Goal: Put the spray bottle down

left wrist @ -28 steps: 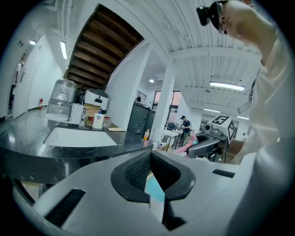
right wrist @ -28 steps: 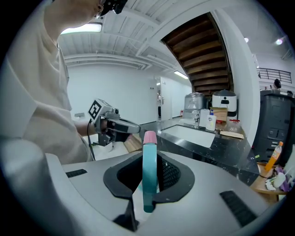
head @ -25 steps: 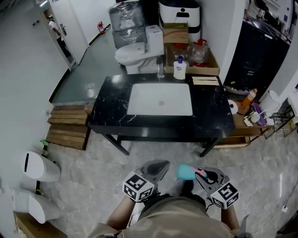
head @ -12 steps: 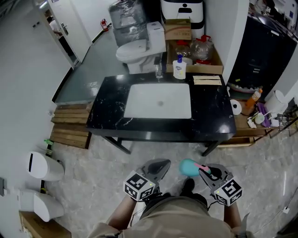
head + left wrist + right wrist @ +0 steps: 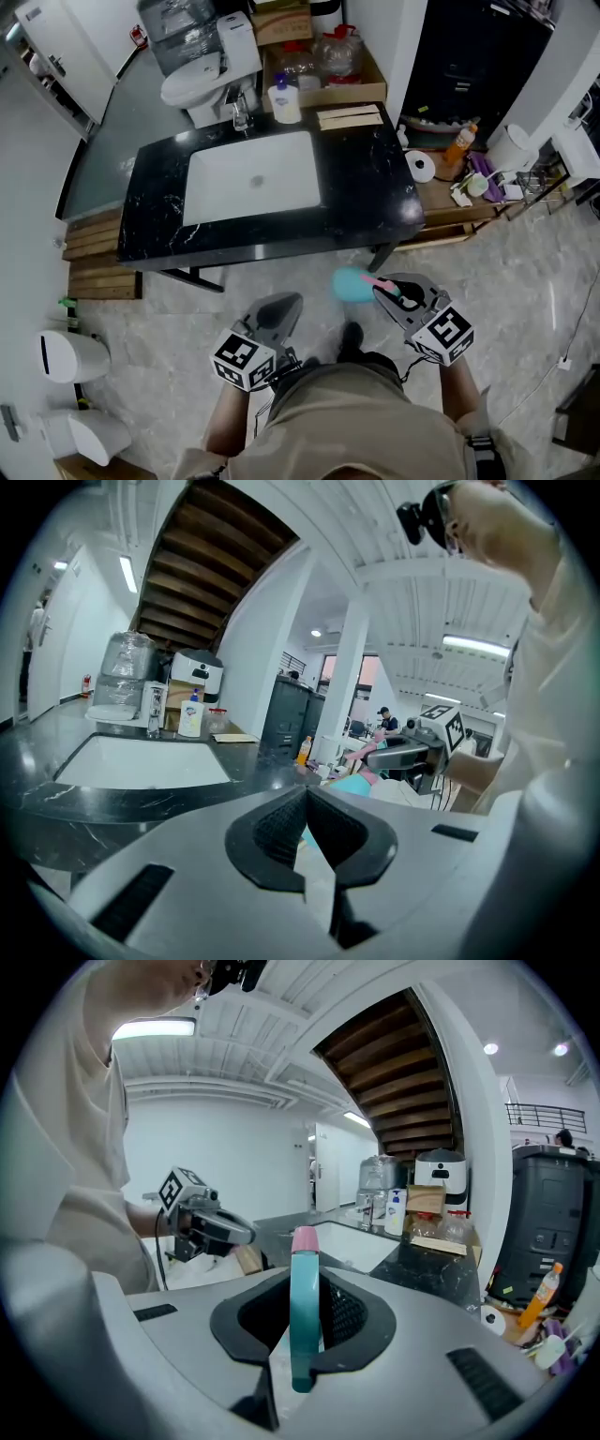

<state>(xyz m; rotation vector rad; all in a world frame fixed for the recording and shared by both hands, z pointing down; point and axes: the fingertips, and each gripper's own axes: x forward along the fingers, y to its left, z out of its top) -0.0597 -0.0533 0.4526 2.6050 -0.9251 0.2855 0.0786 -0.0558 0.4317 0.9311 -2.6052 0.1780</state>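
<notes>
A teal spray bottle [image 5: 352,284] with a pink trigger hangs sideways over the floor, a little in front of the black counter [image 5: 375,202]. My right gripper [image 5: 398,291] is shut on the bottle's head. In the right gripper view the teal part [image 5: 304,1321] stands upright between the pads, with its pink tip [image 5: 305,1238] above them. My left gripper [image 5: 281,309] is shut with nothing in it, level with the right one and to its left. In the left gripper view its pads meet at the tips [image 5: 305,799], and the bottle [image 5: 349,786] shows beyond them.
A white sink [image 5: 253,175] is set in the counter, with a soap bottle [image 5: 284,98] behind it. A toilet [image 5: 202,80] and a cardboard box of jugs [image 5: 323,70] stand further back. A low shelf at the right holds an orange bottle [image 5: 457,145] and a paper roll [image 5: 424,167]. White bins [image 5: 70,356] stand at the left.
Both grippers have moved forward towards the counter's front edge, the right one still shut on the bottle. The head view has swung, so the counter now lies up and to the left.
</notes>
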